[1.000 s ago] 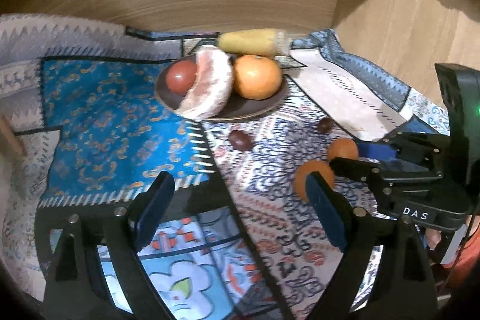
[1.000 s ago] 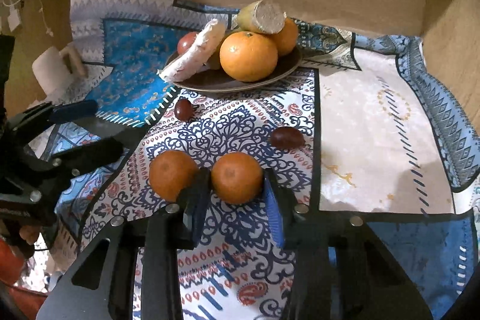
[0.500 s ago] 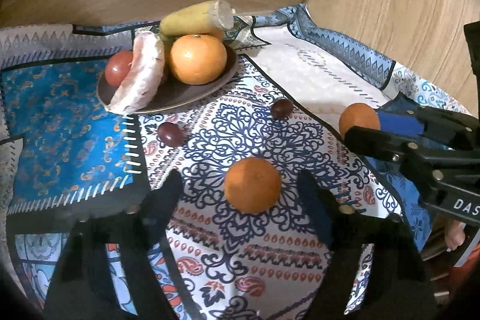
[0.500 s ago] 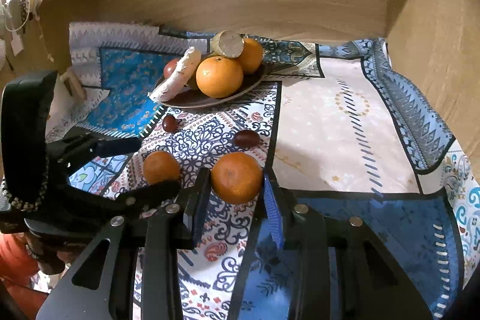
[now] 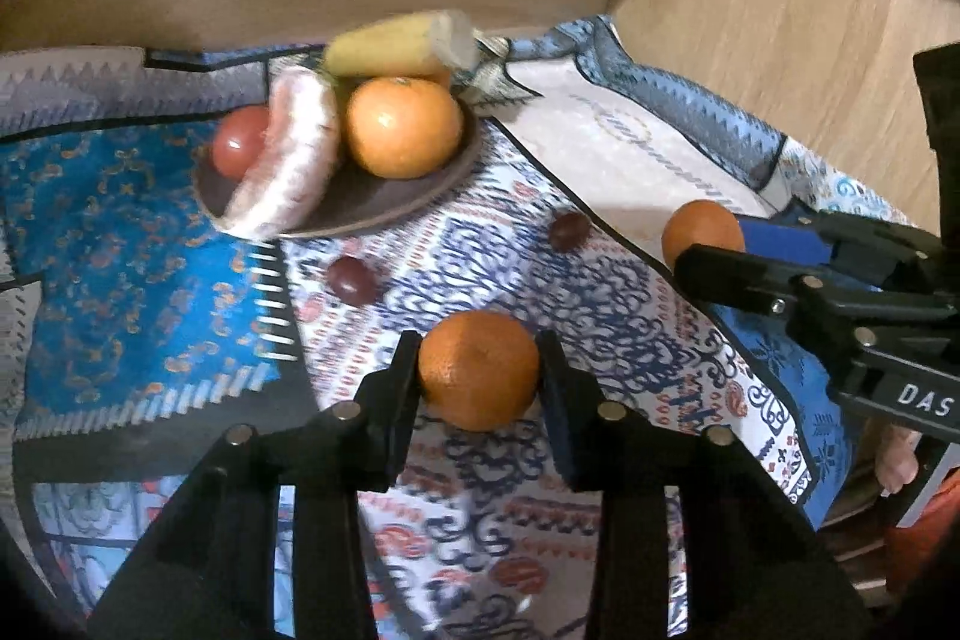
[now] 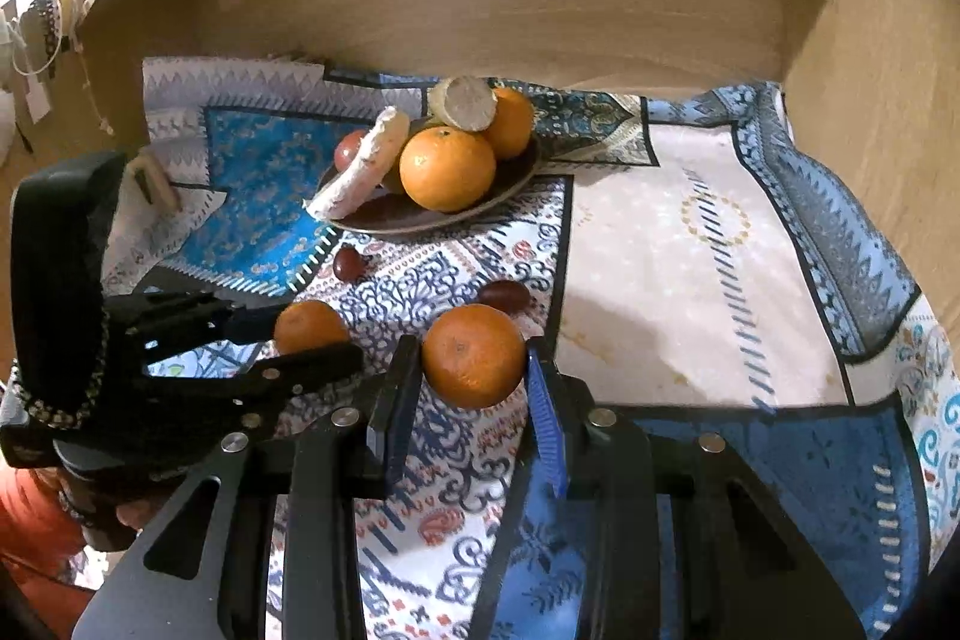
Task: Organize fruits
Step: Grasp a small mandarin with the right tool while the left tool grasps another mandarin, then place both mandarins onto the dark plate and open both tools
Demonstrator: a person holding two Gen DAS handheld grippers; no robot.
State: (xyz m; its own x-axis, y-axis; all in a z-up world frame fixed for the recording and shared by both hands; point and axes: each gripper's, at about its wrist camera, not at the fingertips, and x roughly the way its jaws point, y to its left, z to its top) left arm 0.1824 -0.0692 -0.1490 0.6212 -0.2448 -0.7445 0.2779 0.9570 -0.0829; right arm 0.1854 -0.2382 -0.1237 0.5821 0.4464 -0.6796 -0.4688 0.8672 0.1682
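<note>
Two mandarins are being gathered. The near mandarin (image 5: 478,370) sits between the left tool's (image 5: 480,370) pads, whose jaws have just been closing and now look clamped on it. The right tool (image 6: 474,370) is clamped on the second mandarin (image 6: 473,355). The plate (image 6: 516,178) lies far left on the cloth-covered bench (image 6: 690,232). Judging by this, the next move is carrying both fruits there without disturbing the pile.

Far orange (image 6: 513,121) half hidden behind cut fruit (image 6: 465,103); tomato (image 5: 240,142) partly covered by peeled segment (image 5: 294,160)
</note>
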